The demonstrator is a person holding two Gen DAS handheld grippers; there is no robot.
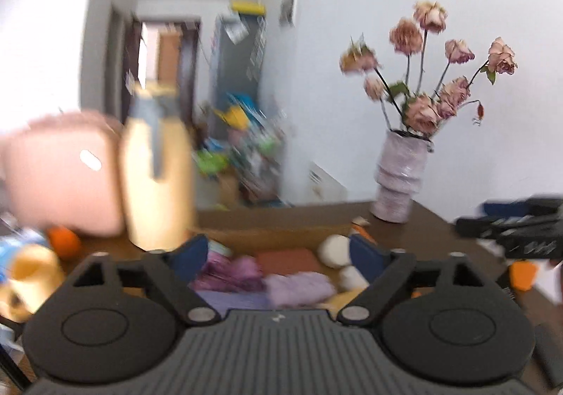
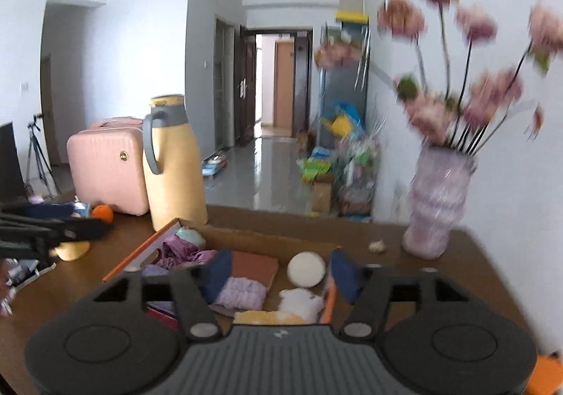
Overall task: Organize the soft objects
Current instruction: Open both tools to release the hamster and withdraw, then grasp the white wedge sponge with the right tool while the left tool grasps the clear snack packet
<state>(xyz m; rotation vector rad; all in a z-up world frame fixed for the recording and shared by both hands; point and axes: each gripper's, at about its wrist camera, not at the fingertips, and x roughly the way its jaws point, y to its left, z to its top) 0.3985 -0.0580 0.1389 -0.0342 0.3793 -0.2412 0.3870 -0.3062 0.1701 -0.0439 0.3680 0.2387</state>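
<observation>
A: Starting at the left, the left wrist view smears the pink suitcase and the yellow thermos jug so badly that the edges run together. The right wrist view shows both sharply, the jug standing just in front of the suitcase on the brown bench, with an orange ball beside them.

B: And the box of soft things?

A: The cardboard box sits mid-bench, open. In the right wrist view it holds a purple crumpled cloth, a rust-brown folded cloth, a lilac fluffy towel, a white round item and a white and yellow plush piece. What that round item is cannot be made out. The box's near part is hidden behind the gripper body.

B: The grippers themselves?

A: The left gripper stands wide, nothing between its blue pads, above the box. The right gripper is spread apart too, empty, the lilac towel lying below and free of it. Each view catches the other gripper only as a dark blur at its edge.

B: Far right?

A: The ribbed pink vase of dried roses is crisp in the left view and blurred in the right. A small pale scrap lies near the vase in the right view; it is too small to identify.
</observation>
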